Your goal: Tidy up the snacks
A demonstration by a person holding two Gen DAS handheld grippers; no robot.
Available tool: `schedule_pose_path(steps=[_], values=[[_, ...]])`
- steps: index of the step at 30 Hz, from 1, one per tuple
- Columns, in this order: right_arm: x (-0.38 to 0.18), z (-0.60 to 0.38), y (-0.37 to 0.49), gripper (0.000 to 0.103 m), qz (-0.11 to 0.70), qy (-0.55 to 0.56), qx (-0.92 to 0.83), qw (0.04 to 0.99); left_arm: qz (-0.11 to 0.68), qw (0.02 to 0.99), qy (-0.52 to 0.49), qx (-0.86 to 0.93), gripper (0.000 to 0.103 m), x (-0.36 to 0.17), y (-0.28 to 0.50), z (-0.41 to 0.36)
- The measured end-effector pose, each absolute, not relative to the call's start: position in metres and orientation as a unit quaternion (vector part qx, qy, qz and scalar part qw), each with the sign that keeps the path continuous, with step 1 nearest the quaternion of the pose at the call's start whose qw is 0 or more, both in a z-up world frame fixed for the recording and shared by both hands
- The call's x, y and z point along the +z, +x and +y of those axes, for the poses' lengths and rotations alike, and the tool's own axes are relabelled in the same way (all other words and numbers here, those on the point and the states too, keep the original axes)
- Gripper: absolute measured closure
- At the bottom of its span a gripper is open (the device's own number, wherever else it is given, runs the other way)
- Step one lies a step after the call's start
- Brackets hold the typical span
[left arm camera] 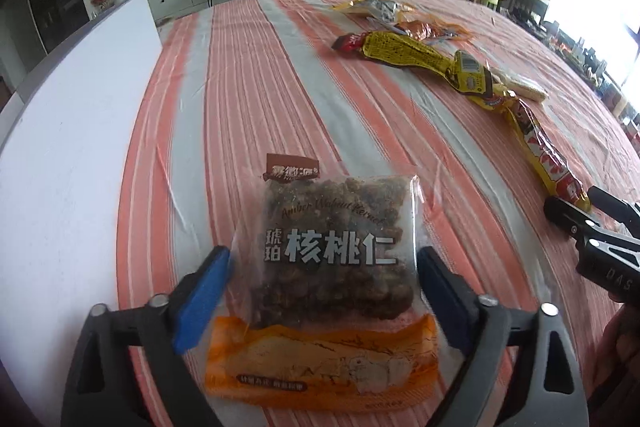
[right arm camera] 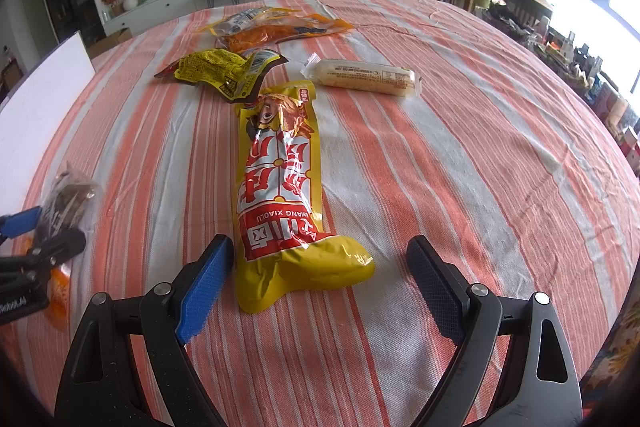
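A clear bag of brown walnut kernels (left arm camera: 332, 239) lies on the striped tablecloth, its lower end overlapping an orange packet (left arm camera: 320, 363). My left gripper (left arm camera: 324, 287) stands open around the bag, a blue pad just off each side edge and the bag lying flat. In the right wrist view the same bag (right arm camera: 74, 195) shows at the far left by the left gripper (right arm camera: 40, 231). My right gripper (right arm camera: 320, 275) is open over the lower end of a long yellow and red snack packet (right arm camera: 280, 183), which lies nearer the left pad. The pads do not press on it.
Farther back lie a crumpled yellow packet (right arm camera: 220, 71), a pale wrapped roll (right arm camera: 364, 77) and orange and silver packets (right arm camera: 276, 27). A white board (left arm camera: 72, 131) stands along the table's left edge. The right gripper (left arm camera: 576, 203) shows at the left view's right edge.
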State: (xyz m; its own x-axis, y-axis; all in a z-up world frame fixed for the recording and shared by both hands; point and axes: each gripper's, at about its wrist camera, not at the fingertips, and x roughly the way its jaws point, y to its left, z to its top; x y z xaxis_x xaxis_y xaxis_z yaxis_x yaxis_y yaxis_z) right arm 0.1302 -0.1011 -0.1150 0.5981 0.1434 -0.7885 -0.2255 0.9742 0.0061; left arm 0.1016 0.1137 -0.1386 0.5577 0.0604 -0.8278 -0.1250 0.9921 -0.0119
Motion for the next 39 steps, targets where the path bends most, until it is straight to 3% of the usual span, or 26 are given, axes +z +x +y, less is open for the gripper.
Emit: schedule_pose_path(steps=[5, 39], values=[[-0.115, -0.1009, 0.13, 0.012, 0.436, -0.047, 0.103, 0.893, 0.465, 0.883, -0.033, 0.052, 0.0, -0.141, 0.1022, 0.1141], [-0.1154, -0.1015, 0.1298, 0.012, 0.436, -0.047, 0.104, 0.893, 0.463, 0.884, -0.031, 0.052, 0.0, -0.1413, 0.1024, 0.1125]])
